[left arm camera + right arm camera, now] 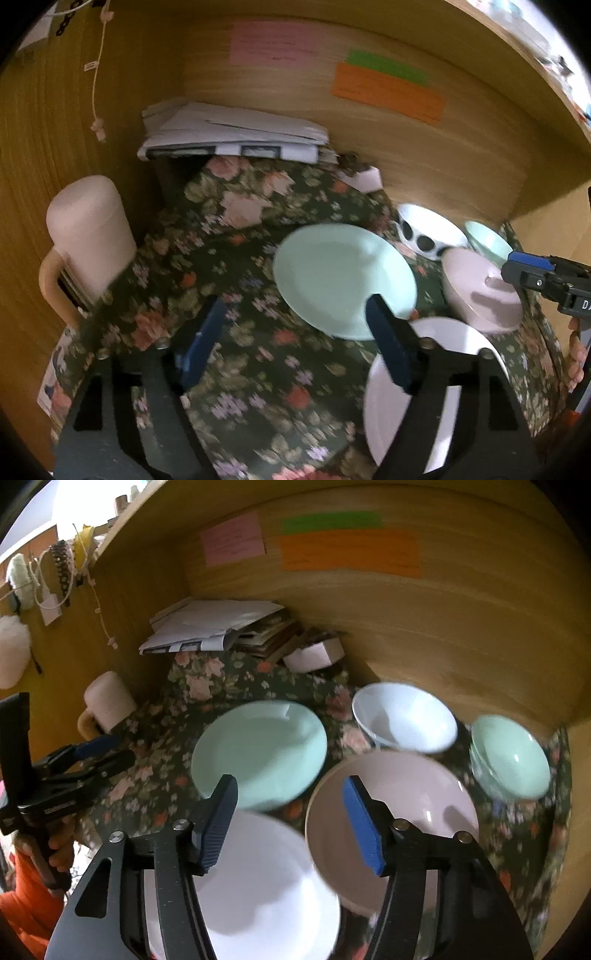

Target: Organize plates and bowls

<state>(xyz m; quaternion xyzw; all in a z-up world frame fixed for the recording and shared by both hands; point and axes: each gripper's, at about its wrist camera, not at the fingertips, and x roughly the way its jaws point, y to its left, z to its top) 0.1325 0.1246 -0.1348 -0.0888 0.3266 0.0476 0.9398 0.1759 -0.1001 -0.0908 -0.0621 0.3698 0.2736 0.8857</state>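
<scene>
Right gripper point(291, 819) is hovering above the dishes, pitched down toward the floral cloth point(155, 746); fingers spread wide, gripping nothing. Left pad is sitting over the seam between white plate point(258, 882) and green plate point(258, 753), right pad over the pink bowl point(399, 812). Contact with the bowl rim can't be confirmed.

Left gripper point(295, 332) is also angling down over the cloth point(236, 258), fingers released and empty, right finger overlapping the green plate point(343, 277) edge and white plate point(439, 387) in the left wrist view. Seen from the right wrist view, it is sitting at 9 o'clock point(99, 751), held by a hand point(61, 849) in an orange sleeve, well apart from the dishes.

Dish layout, right wrist view, near to far:
- white plate at 6 o'clock, nearest
- pink bowl at 4 o'clock, just beside it
- green plate at centre, just beyond the white plate
- green bowl point(511, 757) at 3 o'clock
- white bowl point(404, 716) at 2 o'clock, behind the pink bowl

Pink mug point(107, 701) is standing at 9–10 o'clock, apart from the dishes. Paper stack point(207, 624) is lying at 11–12 o'clock against the wooden back wall point(443, 635), small white box point(314, 655) beside it. Sticky notes are stuck higher up: pink point(232, 539), green point(332, 520), orange point(351, 550).
</scene>
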